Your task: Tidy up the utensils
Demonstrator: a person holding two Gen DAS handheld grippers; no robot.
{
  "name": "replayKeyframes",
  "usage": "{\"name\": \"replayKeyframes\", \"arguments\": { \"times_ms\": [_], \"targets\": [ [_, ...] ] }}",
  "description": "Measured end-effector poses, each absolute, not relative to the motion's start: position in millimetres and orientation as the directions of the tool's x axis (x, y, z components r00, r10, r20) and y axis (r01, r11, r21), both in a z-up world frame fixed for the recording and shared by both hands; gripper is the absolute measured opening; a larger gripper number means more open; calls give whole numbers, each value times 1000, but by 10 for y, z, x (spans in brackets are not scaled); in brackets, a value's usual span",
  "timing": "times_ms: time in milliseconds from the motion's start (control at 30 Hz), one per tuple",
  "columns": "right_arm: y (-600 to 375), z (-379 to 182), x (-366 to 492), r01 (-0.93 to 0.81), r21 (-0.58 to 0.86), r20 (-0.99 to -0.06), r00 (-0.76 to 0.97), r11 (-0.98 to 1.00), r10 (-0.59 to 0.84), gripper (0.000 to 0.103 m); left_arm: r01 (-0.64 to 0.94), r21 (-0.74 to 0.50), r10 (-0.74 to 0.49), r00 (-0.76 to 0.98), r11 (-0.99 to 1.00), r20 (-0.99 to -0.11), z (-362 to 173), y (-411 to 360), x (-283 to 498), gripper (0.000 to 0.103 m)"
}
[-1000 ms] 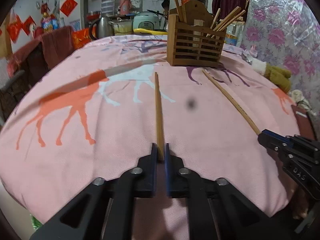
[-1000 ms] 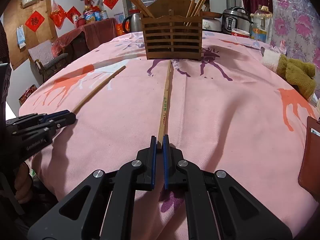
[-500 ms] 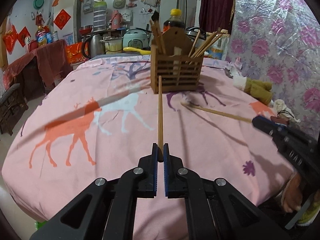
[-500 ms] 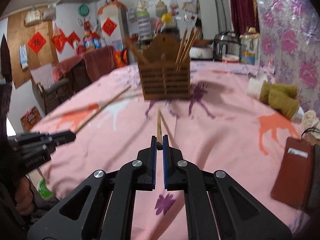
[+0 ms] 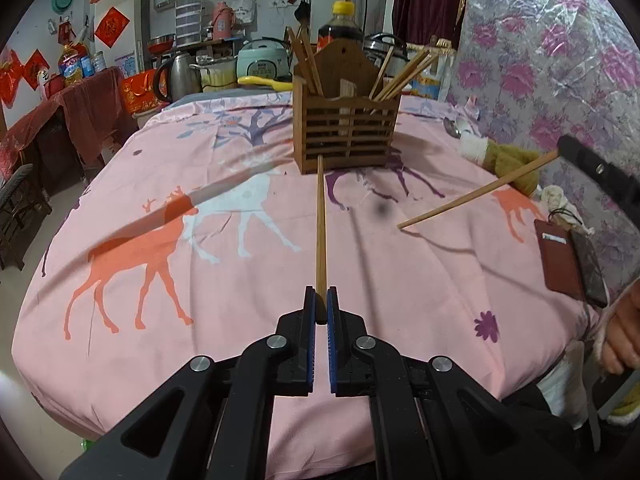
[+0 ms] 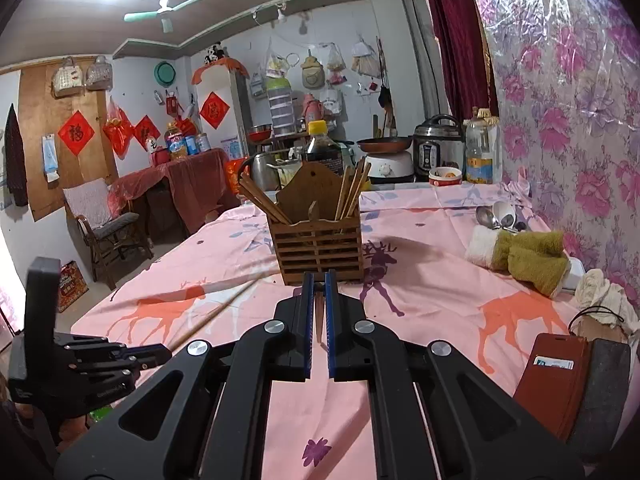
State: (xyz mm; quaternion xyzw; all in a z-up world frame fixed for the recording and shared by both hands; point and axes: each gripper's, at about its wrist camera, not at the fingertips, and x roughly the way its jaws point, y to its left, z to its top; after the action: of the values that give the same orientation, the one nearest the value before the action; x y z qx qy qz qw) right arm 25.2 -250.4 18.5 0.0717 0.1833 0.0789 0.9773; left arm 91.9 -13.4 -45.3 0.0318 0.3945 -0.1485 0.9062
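The desk [image 5: 248,360], draped in a pink cloth printed with orange, white and purple deer, filled both views, with a wooden slatted chopstick holder [image 5: 346,136] standing upright toward its far side and already bristling with chopsticks in its two compartments. Near the right edge lay a folded olive and white towel [image 6: 524,254] and a brown wallet case [image 6: 554,384]. The left hand-held gripper [image 5: 321,300] was pressed together on the near end of a chopstick [image 5: 321,224], which ran straight ahead above the cloth, its tip seen against the holder's base. The right hand-held gripper [image 6: 319,284] likewise pinched a second chopstick [image 5: 476,196], lifted off the cloth and angled down to the left in the left wrist view; in its own view only a foreshortened sliver showed between the blue pads
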Motion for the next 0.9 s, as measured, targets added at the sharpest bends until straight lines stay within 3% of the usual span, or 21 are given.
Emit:
{"name": "replayKeyframes", "arguments": {
  "times_ms": [300, 900],
  "targets": [
    [-2471, 246, 355, -132, 170, -344, 921, 976, 185, 6, 279, -113, -259, 571, 954, -779, -566, -143, 1351, 6],
    [-2515, 707, 774, -150, 163, -282, 940, 975, 192, 6, 342, -70, -296, 671, 937, -680, 430, -428, 1752, 6]
  ]
}}
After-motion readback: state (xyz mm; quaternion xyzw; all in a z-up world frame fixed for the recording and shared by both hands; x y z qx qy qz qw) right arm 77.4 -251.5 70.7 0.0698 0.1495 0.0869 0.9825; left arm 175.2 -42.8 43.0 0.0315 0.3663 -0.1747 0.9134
